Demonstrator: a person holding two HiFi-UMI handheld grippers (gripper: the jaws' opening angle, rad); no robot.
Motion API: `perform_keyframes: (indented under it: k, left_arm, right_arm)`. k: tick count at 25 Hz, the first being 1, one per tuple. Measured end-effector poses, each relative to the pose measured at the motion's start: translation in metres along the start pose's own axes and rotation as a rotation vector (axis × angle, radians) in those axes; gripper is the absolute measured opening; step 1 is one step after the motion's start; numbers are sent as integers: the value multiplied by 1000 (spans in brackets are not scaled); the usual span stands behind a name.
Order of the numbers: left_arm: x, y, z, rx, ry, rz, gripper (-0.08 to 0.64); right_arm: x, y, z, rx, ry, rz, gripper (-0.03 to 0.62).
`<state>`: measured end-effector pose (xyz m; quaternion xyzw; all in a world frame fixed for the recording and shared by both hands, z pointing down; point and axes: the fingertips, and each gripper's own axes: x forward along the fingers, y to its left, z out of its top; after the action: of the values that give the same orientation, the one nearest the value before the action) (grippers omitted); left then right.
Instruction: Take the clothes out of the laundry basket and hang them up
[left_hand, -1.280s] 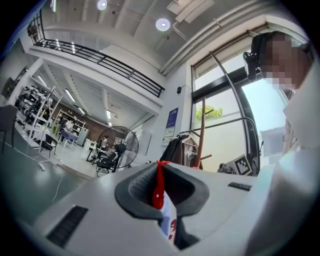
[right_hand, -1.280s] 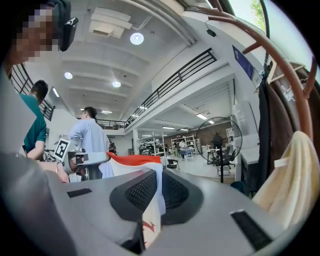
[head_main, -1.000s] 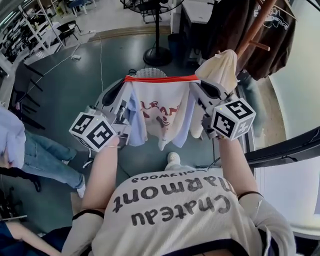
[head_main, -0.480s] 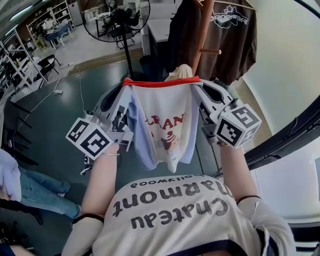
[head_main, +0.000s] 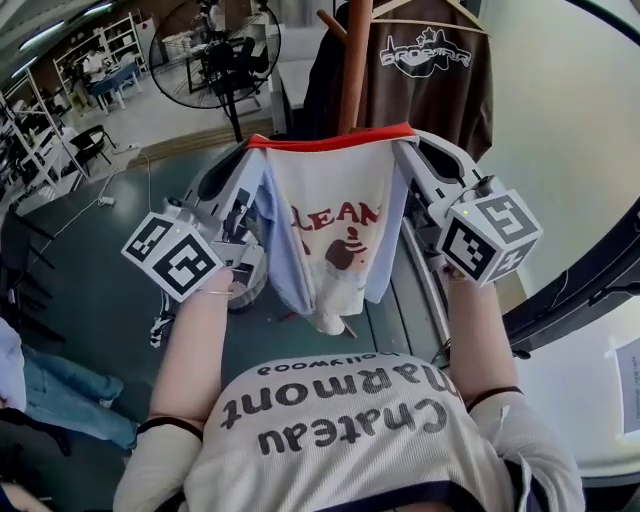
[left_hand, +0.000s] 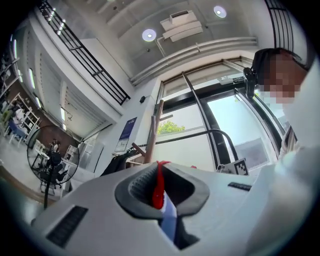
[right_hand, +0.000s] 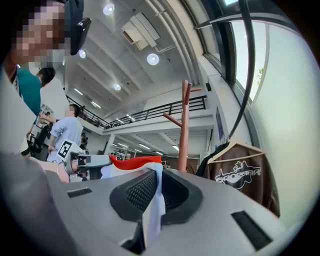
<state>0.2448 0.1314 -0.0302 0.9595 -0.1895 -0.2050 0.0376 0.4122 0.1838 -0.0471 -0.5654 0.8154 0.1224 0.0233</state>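
**Item 1, left.** Left hand-held gripper (head_main: 252, 158), grey shell, marker cube at its rear. Jaws are pressed together on the left corner of the garment's top edge (its own view shows red trim and a strip of pale blue pinched between the pads).

**Item 2, centre.** White cotton T-shirt with a red band along its top edge, pale blue sleeves and a red print (head_main: 335, 215). It is in the air, spread between my two grippers. The top edge runs level from left to right, and the body hangs straight down with the print towards me.

**Item 3, centre, beyond.** Reddish-brown wooden coat-stand pole (head_main: 354, 70), upright. It stands past the shirt's top edge, a little right of that edge's middle.

**Item 4, right.** Right hand-held gripper (head_main: 410, 150), same build. Jaws are clamped on the top edge's right corner, with pale cloth trapped between the pads.

**Item 5, far right.** Dark brown printed T-shirt on a wooden hanger (head_main: 430, 70), hung on the stand.

**Remark.** I judge that the stand lies ahead of both grippers, square to the shirt's long axis. The right gripper is the nearer to the pole. I can make out no free hanger.
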Motion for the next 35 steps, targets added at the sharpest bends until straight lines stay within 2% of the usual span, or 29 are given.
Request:
perform_keyframes:
  k: [3,9,13,18,25,29,35]
  left_arm:
    - [53,-13,8,20,7,3,26]
    - [74,-4,9,108,24,4,26]
    - [75,11,-8,99,35,9,26]
    - [79,14,-14,153,65,-52,26]
    - [92,33,-28,193,138,-131,26]
    - [103,43,-38,225,177,-164,26]
    - [107,74,-50,178,225,-181,26]
  right_arm:
    - [0,-54,23,-10,-9,-22,38]
    - [18,-83,20,55,-77,-123,38]
    - [25,-86,11,-40,-80,-157,38]
    - [28,-93,6,-101,-73,-189,38]
    - [40,-108,-17,-115,-30,-256,39]
    - [53,-126,-43,-66,12,-264,40]
    - [76,-136,-79,-9,103,-280,40]
